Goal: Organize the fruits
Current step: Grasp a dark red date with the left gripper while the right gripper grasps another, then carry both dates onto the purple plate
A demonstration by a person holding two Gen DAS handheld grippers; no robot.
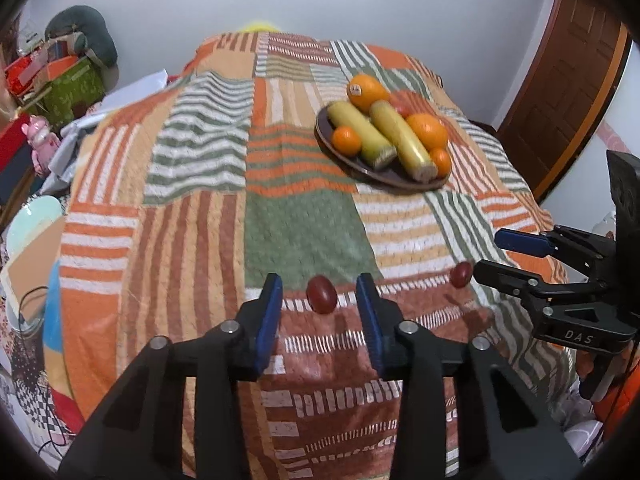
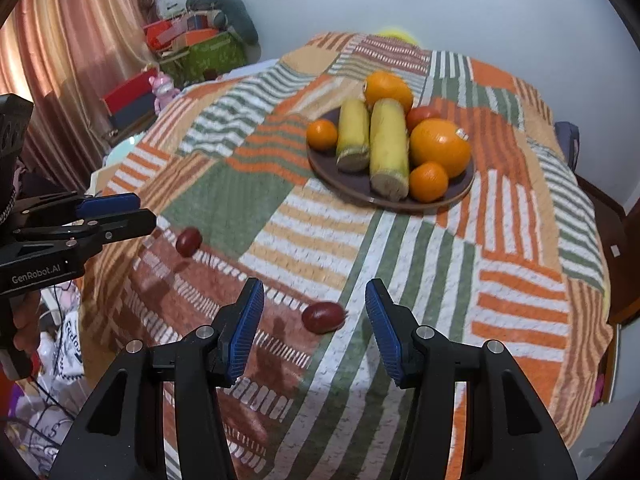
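Observation:
Two small dark red fruits lie on the patchwork cloth near the table's front edge. The left one (image 1: 321,294) (image 2: 189,241) sits between the spread fingers of my open left gripper (image 1: 319,289), just ahead of the tips. The right one (image 2: 323,317) (image 1: 461,274) sits between the spread fingers of my open right gripper (image 2: 315,295). A dark plate (image 1: 362,168) (image 2: 352,188) further back holds several oranges (image 2: 440,147), two yellow-green stalk pieces (image 2: 389,151) and a red fruit (image 2: 422,115).
The table wears a striped orange, green and white cloth (image 1: 200,208). Boxes and clutter (image 1: 60,80) stand at the left by the wall, with a pink toy (image 1: 40,140). A wooden door (image 1: 560,92) is at the right. A curtain (image 2: 60,60) hangs at the left.

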